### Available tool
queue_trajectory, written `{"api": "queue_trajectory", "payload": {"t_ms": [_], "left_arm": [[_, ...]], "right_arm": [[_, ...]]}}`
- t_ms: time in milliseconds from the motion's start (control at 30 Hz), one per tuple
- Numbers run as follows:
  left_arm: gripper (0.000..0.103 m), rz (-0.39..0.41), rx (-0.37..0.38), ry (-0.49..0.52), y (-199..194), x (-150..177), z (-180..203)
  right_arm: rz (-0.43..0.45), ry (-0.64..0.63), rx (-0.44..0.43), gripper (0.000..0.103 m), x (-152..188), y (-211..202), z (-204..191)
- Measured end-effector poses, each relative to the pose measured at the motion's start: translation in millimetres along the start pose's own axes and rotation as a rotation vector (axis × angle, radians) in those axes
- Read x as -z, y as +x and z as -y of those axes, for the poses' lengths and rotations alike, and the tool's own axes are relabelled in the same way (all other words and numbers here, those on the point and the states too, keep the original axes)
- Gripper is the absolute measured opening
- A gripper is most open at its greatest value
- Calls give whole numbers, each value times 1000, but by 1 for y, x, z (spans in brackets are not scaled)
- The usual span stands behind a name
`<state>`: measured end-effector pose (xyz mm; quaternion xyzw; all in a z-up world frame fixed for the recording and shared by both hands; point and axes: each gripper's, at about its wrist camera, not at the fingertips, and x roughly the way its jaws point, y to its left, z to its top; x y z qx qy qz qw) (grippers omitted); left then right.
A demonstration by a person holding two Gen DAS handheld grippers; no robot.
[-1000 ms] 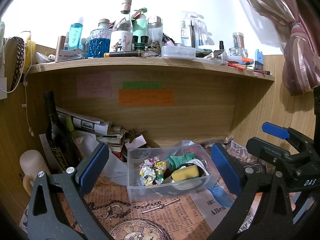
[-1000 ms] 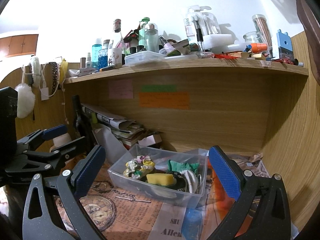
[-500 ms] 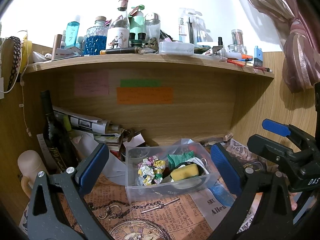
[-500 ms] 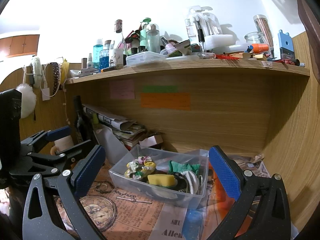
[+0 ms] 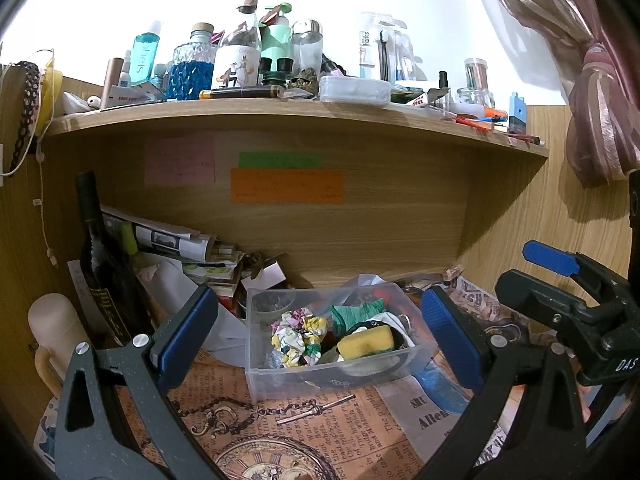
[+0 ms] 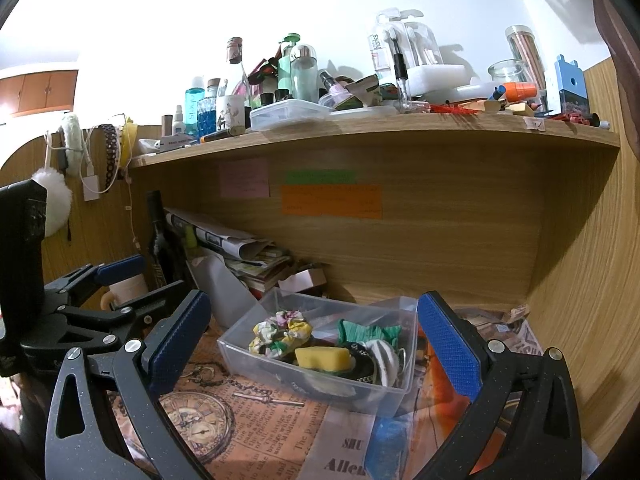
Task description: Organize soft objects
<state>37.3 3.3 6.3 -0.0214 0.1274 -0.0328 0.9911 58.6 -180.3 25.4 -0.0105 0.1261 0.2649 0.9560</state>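
Observation:
A clear plastic bin (image 5: 280,376) (image 6: 240,356) stands on the desk under the shelf. In it lie a floral scrunchie (image 5: 298,334) (image 6: 280,332), a yellow sponge (image 5: 366,342) (image 6: 322,358), a green cloth (image 5: 356,312) (image 6: 366,332) and a black-and-white item (image 6: 380,360). My left gripper (image 5: 320,336) is open and empty, held in front of the bin. My right gripper (image 6: 314,340) is open and empty, also in front of the bin. The right gripper shows at the right edge of the left wrist view (image 5: 568,292); the left gripper shows at the left of the right wrist view (image 6: 92,304).
A dark wine bottle (image 5: 102,264), stacked papers and books (image 5: 180,248) and a beige mug (image 5: 56,332) stand left of the bin. The shelf (image 5: 280,110) above is crowded with bottles. Printed paper (image 5: 248,432) covers the desk. A curtain (image 5: 592,92) hangs right.
Both grippers have drawn slightly back and tilted up; the bin sits a little lower in both views. Nothing was taken hold of or let go.

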Motion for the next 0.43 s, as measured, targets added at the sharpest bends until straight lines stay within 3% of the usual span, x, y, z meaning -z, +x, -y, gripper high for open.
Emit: {"api": "queue_trajectory", "payload": {"t_ms": [433], "left_arm": [[103,-12,4,-6,3,2,-2]], "right_arm": [[-12,12,4,103,5,4,1]]}}
